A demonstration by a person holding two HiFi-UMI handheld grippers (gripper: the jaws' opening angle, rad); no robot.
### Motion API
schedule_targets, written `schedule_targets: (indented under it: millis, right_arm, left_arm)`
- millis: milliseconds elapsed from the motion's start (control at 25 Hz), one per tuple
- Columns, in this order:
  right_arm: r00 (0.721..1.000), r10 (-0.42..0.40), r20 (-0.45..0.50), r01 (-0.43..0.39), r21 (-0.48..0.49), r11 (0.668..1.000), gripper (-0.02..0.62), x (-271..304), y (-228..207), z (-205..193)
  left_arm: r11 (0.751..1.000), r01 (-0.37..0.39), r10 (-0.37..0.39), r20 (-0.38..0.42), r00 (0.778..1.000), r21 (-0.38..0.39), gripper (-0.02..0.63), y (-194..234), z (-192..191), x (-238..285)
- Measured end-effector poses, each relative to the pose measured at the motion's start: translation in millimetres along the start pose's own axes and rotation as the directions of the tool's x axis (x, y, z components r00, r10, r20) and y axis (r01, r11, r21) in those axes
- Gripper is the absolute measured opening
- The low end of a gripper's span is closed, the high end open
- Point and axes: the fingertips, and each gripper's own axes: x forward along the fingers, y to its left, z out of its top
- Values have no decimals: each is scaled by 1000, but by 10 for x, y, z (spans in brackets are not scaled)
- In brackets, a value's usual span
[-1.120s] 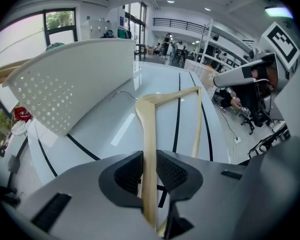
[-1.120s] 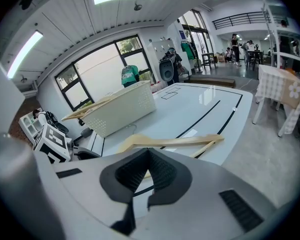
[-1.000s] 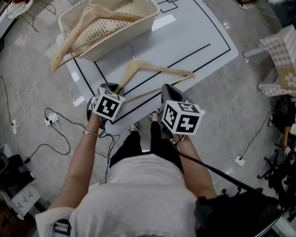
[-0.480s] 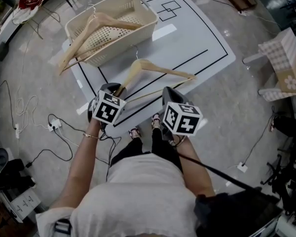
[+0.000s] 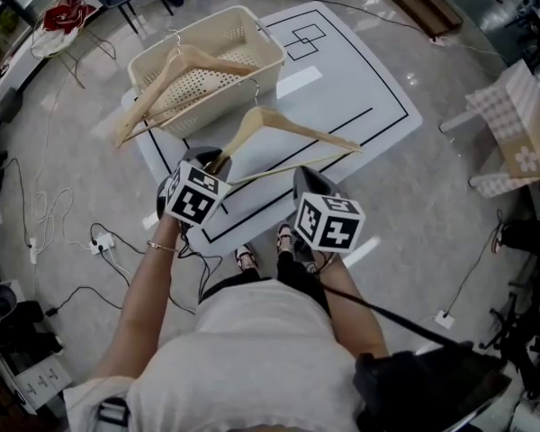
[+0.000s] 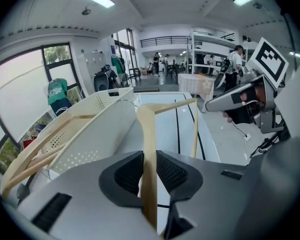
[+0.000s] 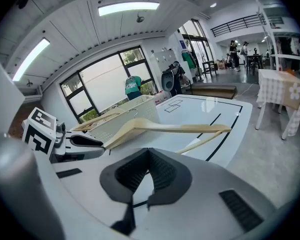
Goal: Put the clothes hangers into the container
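My left gripper (image 5: 212, 160) is shut on one end of a pale wooden hanger (image 5: 283, 133), which hangs in the air over the white table (image 5: 360, 79). In the left gripper view the hanger's arm (image 6: 149, 134) runs straight between the pads. Just beyond it stands the cream perforated basket (image 5: 211, 57), with another wooden hanger (image 5: 166, 75) leaning out over its left rim. My right gripper (image 5: 308, 178) hovers beside the held hanger near the table's front edge, shut with nothing between its fingers (image 7: 149, 156).
The white table carries black lines. Cables and a power strip (image 5: 99, 241) lie on the floor to the left. A chequered-cloth stand (image 5: 513, 124) is at the right. A chair with red cloth (image 5: 63, 12) stands far left.
The left gripper has risen and carried the hanger up off the table, closer to the basket. The right gripper has risen a little beside it.
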Motion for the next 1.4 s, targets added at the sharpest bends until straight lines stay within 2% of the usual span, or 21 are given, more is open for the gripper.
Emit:
schedule_targets:
  millis: [360,720,920,1120,1280,1400]
  right_arm:
    - [999,-9,40,9,-2,1000,17,-86,-37,130]
    - [998,2,60,-1,-10,1000,17,-103,-21,234]
    - [998,29,61,-27,-27,999,17,-41,55,319]
    - [996,68,59,-65,-46,997,17,54,208,382]
    - [994,105,40,-103,-56,993,17,161,354,364]
    - [990,138,36,-135,-70,988,17,236,494,410]
  left_arm:
    - [999,14,-16,35,999,35,86,-66,264,-34]
    - [998,-16,9,97,995,67,86,-1,558,-152]
    - [996,-68,62,109,992,51,86,189,628,-305]
    - [991,-137,137,112,984,-5,86,482,570,-506]
    - [978,-206,208,134,969,-26,86,756,582,-753]
    - [962,-260,268,107,958,-80,86,963,447,-937]
